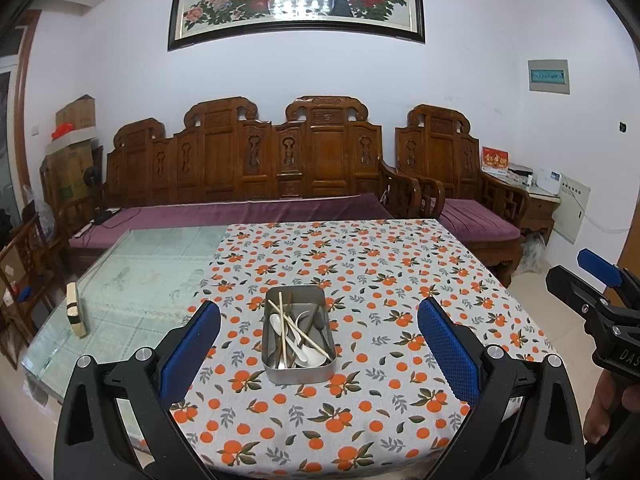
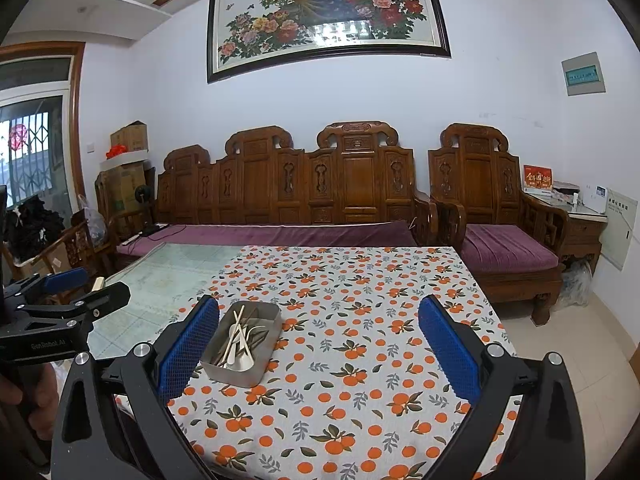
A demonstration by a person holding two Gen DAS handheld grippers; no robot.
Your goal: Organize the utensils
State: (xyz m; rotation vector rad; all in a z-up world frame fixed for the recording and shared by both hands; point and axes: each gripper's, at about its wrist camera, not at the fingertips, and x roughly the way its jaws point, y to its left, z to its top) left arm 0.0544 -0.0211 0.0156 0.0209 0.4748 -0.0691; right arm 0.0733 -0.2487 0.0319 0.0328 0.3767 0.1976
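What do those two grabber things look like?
Both are black plastic frames with silver bolts at the joints. The left gripper and the right gripper each have two fingers lined with bumpy blue pads. Seen from the side, the left one has white lettering on its black body, and the right one has raised letters. A bare hand grips each handle; no sleeves show.

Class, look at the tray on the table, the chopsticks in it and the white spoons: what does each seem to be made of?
Tray: probably stainless steel, grey with a dull brushed sheen. Chopsticks: likely bamboo or light wood, pale tan and matte. White spoons: ceramic or plastic, smooth and glossy; the pictures cannot settle which.
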